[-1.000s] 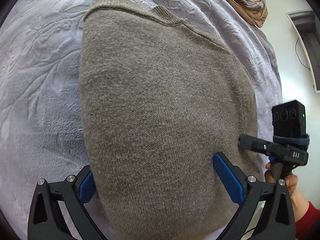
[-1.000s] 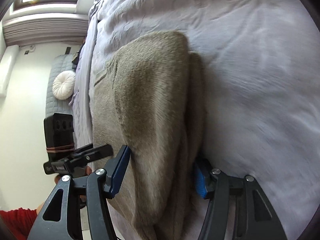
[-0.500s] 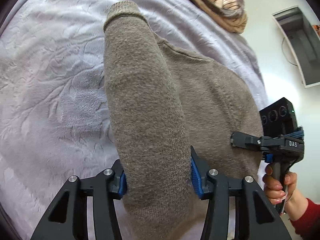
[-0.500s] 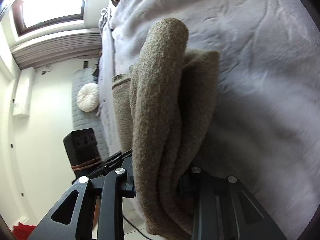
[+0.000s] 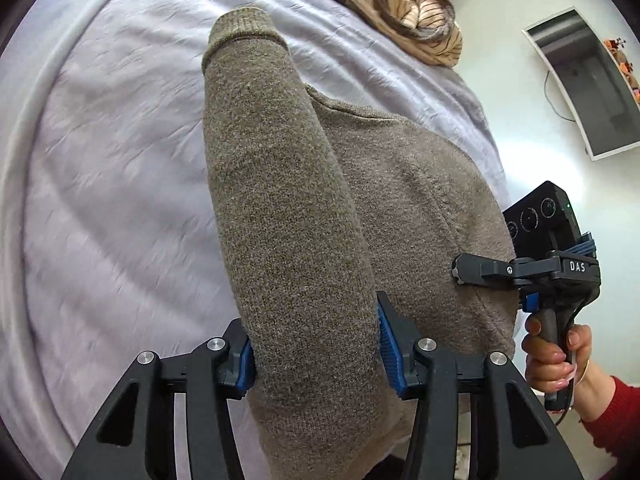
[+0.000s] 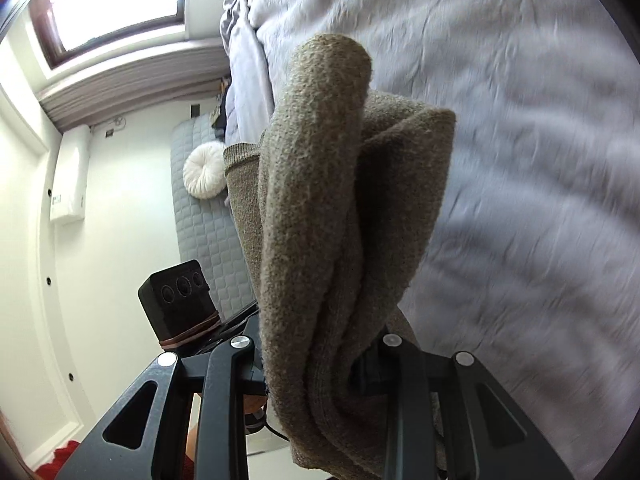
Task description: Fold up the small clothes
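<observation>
An olive-brown knit sweater (image 5: 288,208) lies on a pale lilac bedspread (image 5: 112,184). My left gripper (image 5: 316,344) is shut on a bunched fold of its near edge, and the fold rises as a ridge between the fingers. My right gripper (image 6: 316,364) is shut on several layers of the same sweater (image 6: 320,208), lifted off the bed. The right gripper also shows in the left wrist view (image 5: 460,270), gripping the sweater's right side. The left gripper's camera block shows in the right wrist view (image 6: 180,296).
A heap of striped beige clothes (image 5: 408,20) lies at the far edge of the bed. A wall-mounted screen (image 5: 588,88) is beyond the bed's right side. In the right wrist view a grey quilted headboard with a white round cushion (image 6: 204,172) stands at the left.
Both grippers closed on the sweater's edge, which lay flat a second ago. They have lifted it, so the cloth now bunches into raised folds and the bedspread is farther below.
</observation>
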Tool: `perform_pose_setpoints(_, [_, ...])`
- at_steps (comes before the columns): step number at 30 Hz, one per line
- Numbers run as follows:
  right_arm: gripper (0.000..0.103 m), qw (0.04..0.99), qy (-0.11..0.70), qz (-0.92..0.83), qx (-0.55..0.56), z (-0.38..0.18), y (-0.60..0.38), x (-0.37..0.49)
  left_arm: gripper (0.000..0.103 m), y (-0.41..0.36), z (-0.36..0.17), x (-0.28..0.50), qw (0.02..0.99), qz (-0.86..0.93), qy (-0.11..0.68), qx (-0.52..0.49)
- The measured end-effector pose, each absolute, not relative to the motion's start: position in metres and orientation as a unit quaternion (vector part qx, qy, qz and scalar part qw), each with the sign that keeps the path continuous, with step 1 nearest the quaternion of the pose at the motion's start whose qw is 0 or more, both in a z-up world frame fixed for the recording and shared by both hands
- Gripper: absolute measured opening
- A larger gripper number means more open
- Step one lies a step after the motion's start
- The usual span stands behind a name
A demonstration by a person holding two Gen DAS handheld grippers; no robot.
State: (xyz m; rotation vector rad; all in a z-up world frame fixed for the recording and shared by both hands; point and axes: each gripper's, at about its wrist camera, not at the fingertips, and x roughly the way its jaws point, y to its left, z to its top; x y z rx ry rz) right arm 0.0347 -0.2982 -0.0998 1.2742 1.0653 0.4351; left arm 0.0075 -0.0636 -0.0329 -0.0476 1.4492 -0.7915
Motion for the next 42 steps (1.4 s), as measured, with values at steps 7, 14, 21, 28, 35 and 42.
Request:
perform_pose_setpoints(7, [0.031,0.627,0.503,0.199,0.561,-0.128,-0.245,0.047,0.051,-0.020,-0.064,-0.015,0.674,-0.307,0.671,-0.037])
perform_pose_setpoints(14, [0.039,0.651,0.565,0.120,0.493,-0.159,-0.246,0.081,0.057,0.002,-0.112,-0.014,0.685,-0.223,0.691,-0.053])
perform_pose_setpoints(21, [0.036,0.708,0.586,0.025,0.393,-0.118,-0.271,0.057,0.057,0.018,-0.079,-0.021,0.737,-0.177,0.652,-0.006])
perform_pose_setpoints(28, [0.027,0.727,0.587,0.050,0.353,-0.083,-0.261,0.026,0.057,0.013,-0.051,-0.023,0.753,-0.199,0.626,0.024])
perform_pose_setpoints(35, [0.037,0.684,0.614,0.035,0.393,-0.121,-0.258,0.000,0.057,-0.003,-0.060,-0.029,0.744,-0.202,0.636,0.025])
perform_pose_setpoints(42, [0.017,0.719,0.621,0.016,0.312,-0.112,-0.254,-0.003,0.057,-0.011,-0.088,-0.043,0.737,-0.190,0.647,0.055])
